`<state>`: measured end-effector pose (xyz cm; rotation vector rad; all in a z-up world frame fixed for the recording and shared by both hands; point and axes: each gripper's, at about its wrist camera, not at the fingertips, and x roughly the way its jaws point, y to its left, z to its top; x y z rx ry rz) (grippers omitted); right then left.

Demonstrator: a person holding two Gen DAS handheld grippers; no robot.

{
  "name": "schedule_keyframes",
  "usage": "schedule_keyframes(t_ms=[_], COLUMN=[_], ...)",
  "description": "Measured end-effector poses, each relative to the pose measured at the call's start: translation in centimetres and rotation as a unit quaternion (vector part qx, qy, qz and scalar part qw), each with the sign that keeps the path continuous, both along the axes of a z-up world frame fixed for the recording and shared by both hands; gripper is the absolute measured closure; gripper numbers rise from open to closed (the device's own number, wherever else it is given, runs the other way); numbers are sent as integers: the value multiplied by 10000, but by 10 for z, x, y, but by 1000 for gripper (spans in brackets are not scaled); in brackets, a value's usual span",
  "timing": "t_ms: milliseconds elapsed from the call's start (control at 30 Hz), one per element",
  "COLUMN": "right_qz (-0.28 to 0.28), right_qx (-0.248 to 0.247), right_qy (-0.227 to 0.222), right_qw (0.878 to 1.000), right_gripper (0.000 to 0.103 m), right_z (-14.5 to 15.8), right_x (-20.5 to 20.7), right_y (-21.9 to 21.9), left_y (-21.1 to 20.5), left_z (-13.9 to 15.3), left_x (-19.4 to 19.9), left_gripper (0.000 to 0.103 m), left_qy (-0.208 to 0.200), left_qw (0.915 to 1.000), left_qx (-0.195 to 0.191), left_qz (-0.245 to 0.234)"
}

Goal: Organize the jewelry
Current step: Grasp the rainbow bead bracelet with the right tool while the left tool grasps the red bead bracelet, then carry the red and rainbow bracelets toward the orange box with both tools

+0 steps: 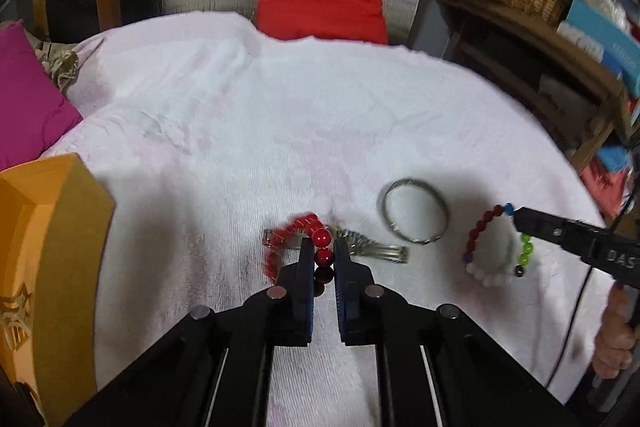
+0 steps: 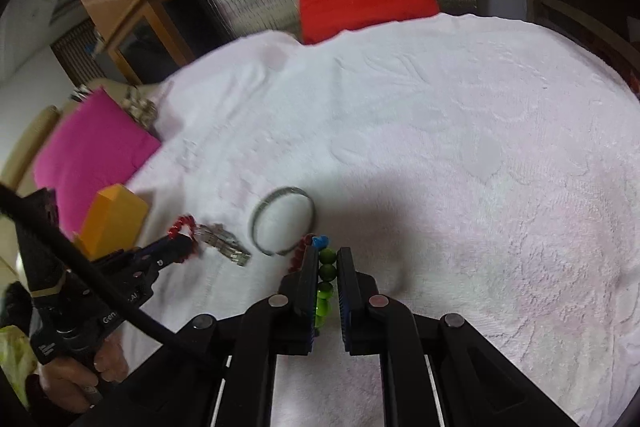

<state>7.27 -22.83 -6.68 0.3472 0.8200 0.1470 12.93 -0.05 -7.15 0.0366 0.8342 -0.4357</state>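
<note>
Grip: my left tongs (image 1: 323, 259) clamp red bracelet (image 1: 322, 237) | my right tongs (image 2: 327, 263) clamp multicolour bracelet (image 2: 327, 257) | purpose: lift for sorting

The left hand-held gripper (image 1: 324, 259) points forward and down, its jaws closed on a string of red beads (image 1: 323, 255) between the pads. The right hand-held gripper (image 2: 325, 267) tilts down the same way, jaws closed on a row of green beads (image 2: 326, 269). A bare hand (image 2: 80, 373) grips the left tool's handle; another hand (image 1: 614, 347) holds the right.
</note>
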Motion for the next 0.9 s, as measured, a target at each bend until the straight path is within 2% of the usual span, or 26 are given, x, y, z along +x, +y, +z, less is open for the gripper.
schedule_keyframes(t_ms=[133, 500, 767, 900], right_qz=[22, 388, 548, 608], right_qx=[101, 205, 224, 241], right_qy=[-235, -797, -891, -909], right_qw=[9997, 9959, 9943, 9937], right_gripper=[93, 93, 93, 93], right_z=[12, 43, 51, 54], right_x=[-9, -34, -39, -40], right_y=[1, 26, 41, 49], left_y=[6, 18, 29, 42], left_z=[19, 47, 55, 56], left_x=[-20, -61, -76, -82], left_gripper=[94, 94, 94, 94], left_qy=[-220, -576, -666, -588], left_qw=[9994, 9973, 9975, 9977], left_qx=[-255, -443, -164, -209], left_qz=[-89, -62, 164, 277])
